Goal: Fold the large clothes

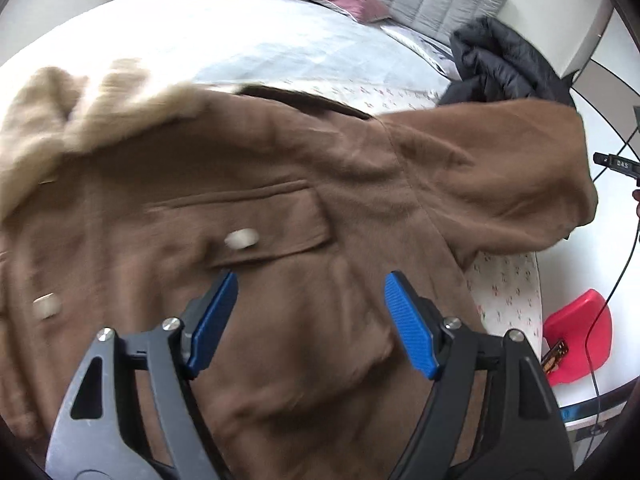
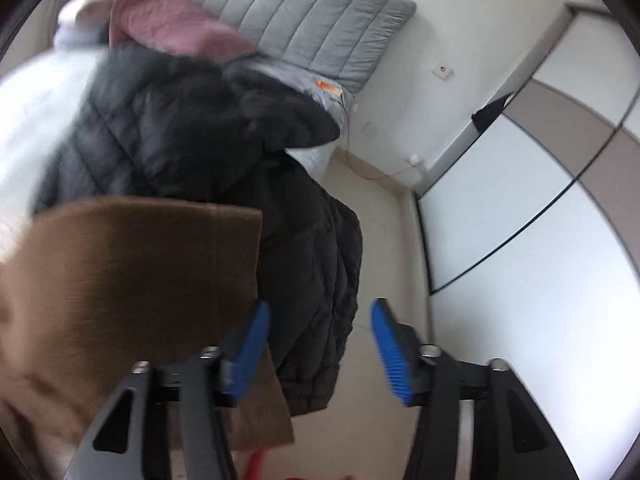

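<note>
A brown coat (image 1: 260,208) lies spread, front side up, across a bed (image 1: 224,52), filling most of the left wrist view. At its far left sits a pale, fluffy collar (image 1: 100,104), blurred. Moving right, two light buttons show: one near the left edge (image 1: 46,306), one on a chest pocket flap (image 1: 241,239). The left gripper (image 1: 311,286) hovers just below that flap with its blue-padded fingers (image 1: 412,328) spread wide and nothing between them; it looks poised over the coat's front, probably to pinch or smooth the cloth for a fold. Further right, a sleeve (image 1: 500,176) stretches out toward the bed's edge, likely laid flat so it can be folded inward. Behind it a black puffer jacket (image 1: 500,64) is heaped, and past the edge a red object (image 1: 580,328) rests on a white surface.

In the right wrist view, the brown sleeve end (image 2: 140,264) sits at left, its cuff edge beside and partly behind the left finger (image 2: 250,350) of the right gripper (image 2: 318,308). These fingers stand moderately apart and grip nothing; the sleeve is outside the gap, not between the pads. The black jacket (image 2: 224,148) drapes over the bed's side in the middle. A grey quilted pad (image 2: 300,12) and pink cloth (image 2: 176,24) lie beyond, with white wardrobe panels (image 2: 520,220) at right.
</note>
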